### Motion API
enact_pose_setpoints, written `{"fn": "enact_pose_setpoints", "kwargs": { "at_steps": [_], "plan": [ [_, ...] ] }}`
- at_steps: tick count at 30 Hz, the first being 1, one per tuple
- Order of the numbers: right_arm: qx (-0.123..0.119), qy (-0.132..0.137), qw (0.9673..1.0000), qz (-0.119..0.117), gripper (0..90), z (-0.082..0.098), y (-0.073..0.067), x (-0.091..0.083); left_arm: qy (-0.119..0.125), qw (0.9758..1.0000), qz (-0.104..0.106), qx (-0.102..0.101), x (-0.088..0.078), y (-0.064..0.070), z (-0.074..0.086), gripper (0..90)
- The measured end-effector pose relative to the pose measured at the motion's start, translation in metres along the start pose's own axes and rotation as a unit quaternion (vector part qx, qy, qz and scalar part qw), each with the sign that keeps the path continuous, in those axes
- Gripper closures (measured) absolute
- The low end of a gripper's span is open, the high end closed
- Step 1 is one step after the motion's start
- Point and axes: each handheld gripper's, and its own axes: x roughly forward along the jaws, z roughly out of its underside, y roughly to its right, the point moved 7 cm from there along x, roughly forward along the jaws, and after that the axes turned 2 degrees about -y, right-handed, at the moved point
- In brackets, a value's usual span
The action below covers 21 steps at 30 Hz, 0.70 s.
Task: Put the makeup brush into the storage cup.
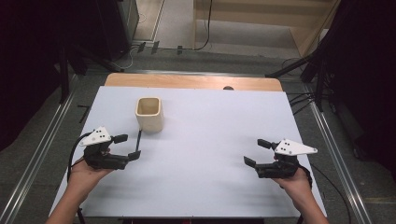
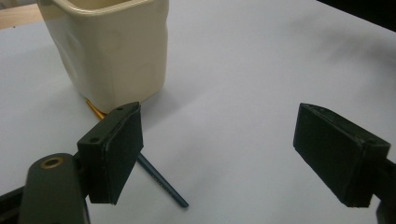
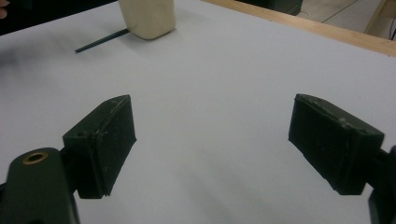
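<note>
Pencil (image 1: 138, 140): we record one, a thin dark straight stick lying flat on the white table cover (image 1: 201, 140), its far end touching the base of the cup (image 1: 149, 114) and its near end just beside the left gripper (image 1: 127, 147). In the left gripper view the pencil (image 2: 163, 182) reads dark blue-green with a gold band at the cup end, partly hidden behind one jaw. We count one cup, cream, glazed and smooth, squarish with rounded corners and faintly dimpled walls, standing upright and open at the top on the left half of the table. We count two grippers, black with flat rectangular pads, each held in a hand. Left gripper: jaws wide apart, nothing between them, pointed at the pencil and cup. Right gripper (image 1: 256, 152): jaws likewise spread wide and empty, well apart from both items over bare cover. A wooden table edge (image 1: 191, 81) shows beyond the cover.
</note>
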Motion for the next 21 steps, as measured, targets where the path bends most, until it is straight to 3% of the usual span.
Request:
{"fn": "enact_pose_setpoints", "kwargs": {
  "at_steps": [2,10,15,20,21],
  "plan": [
    [0.000,-0.001,1.0000,0.000,15.5,0.000,0.000,0.001,0.000,0.9999,-0.005,-0.016,0.002,-0.001,-0.002,16.6],
    [-0.001,-0.004,1.0000,0.000,15.5,0.001,0.000,0.001,0.007,0.9983,-0.043,-0.039,0.005,-0.008,-0.005,16.6],
    [-0.002,-0.005,1.0000,0.002,15.5,0.001,0.000,0.001,0.022,0.9955,-0.072,-0.058,0.006,-0.014,-0.008,16.6],
    [-0.002,-0.005,1.0000,0.002,15.5,0.001,-0.001,0.001,0.020,0.9911,-0.104,-0.081,0.010,-0.022,-0.008,20.1],
    [-0.002,-0.005,1.0000,0.002,15.5,0.001,-0.001,0.001,0.020,0.9911,-0.104,-0.081,0.010,-0.022,-0.008,20.1]
  ]
}}
